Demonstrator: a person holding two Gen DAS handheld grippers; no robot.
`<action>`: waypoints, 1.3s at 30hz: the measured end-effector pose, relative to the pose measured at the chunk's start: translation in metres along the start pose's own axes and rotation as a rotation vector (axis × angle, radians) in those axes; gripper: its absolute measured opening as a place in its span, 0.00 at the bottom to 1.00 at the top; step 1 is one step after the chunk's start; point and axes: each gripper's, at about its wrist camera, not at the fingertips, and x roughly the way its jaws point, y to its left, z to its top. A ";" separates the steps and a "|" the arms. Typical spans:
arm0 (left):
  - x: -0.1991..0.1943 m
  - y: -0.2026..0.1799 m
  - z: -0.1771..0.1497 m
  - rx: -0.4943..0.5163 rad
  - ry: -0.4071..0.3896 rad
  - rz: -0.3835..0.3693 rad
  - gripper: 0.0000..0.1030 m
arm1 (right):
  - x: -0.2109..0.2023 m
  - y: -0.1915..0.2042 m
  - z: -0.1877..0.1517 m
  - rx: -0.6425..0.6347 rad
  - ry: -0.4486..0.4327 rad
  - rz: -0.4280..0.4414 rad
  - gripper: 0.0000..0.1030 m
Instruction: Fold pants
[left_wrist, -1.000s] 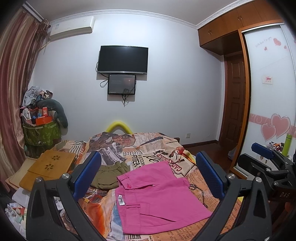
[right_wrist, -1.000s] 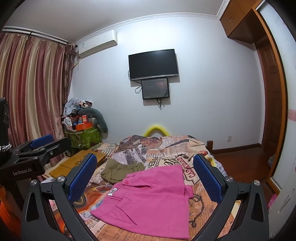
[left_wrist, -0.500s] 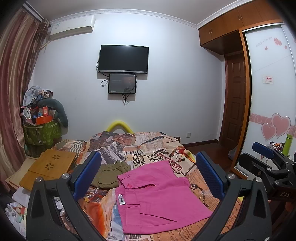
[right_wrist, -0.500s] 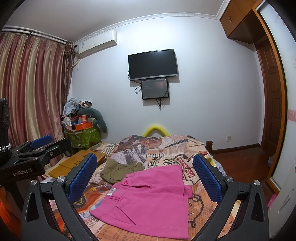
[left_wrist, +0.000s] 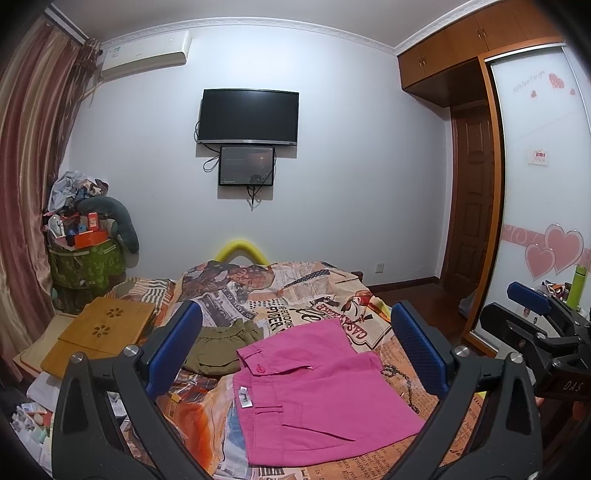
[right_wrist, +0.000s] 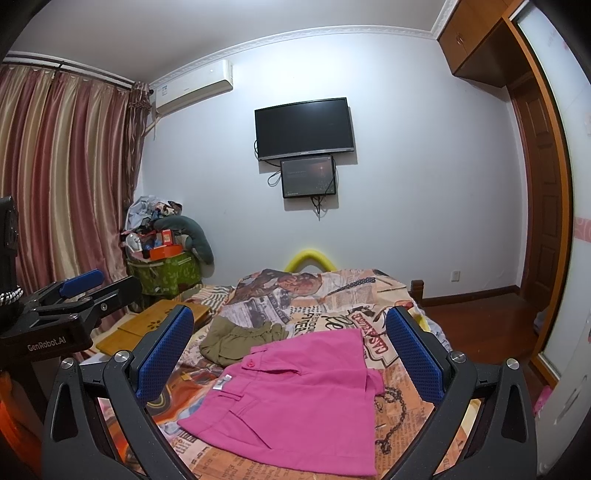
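Pink pants (left_wrist: 314, 391) lie folded flat on the bed, waistband to the left, with a pink button and a white label; they also show in the right wrist view (right_wrist: 295, 398). My left gripper (left_wrist: 295, 347) is open and empty, held above and in front of the pants. My right gripper (right_wrist: 291, 343) is open and empty, also held above them. The right gripper shows at the right edge of the left wrist view (left_wrist: 535, 325). The left gripper shows at the left edge of the right wrist view (right_wrist: 74, 299).
An olive green garment (left_wrist: 221, 347) lies bunched on the bed behind the pants. The bed cover (left_wrist: 295, 295) has a newspaper print. A wooden lap desk (left_wrist: 99, 332) sits at the left. A cluttered green bin (left_wrist: 85, 266) stands by the curtain. A wardrobe (left_wrist: 535, 203) stands at the right.
Nothing on the bed has moved. Both grippers stay open and have barely shifted.
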 end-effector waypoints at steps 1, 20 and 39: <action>0.000 0.000 0.000 0.001 0.000 0.000 1.00 | 0.000 0.000 0.000 0.000 0.000 -0.001 1.00; 0.011 0.003 -0.003 0.012 0.013 0.014 1.00 | 0.011 -0.007 -0.002 0.016 0.018 -0.019 1.00; 0.180 0.075 -0.041 -0.079 0.320 0.114 1.00 | 0.110 -0.055 -0.033 -0.035 0.188 -0.111 1.00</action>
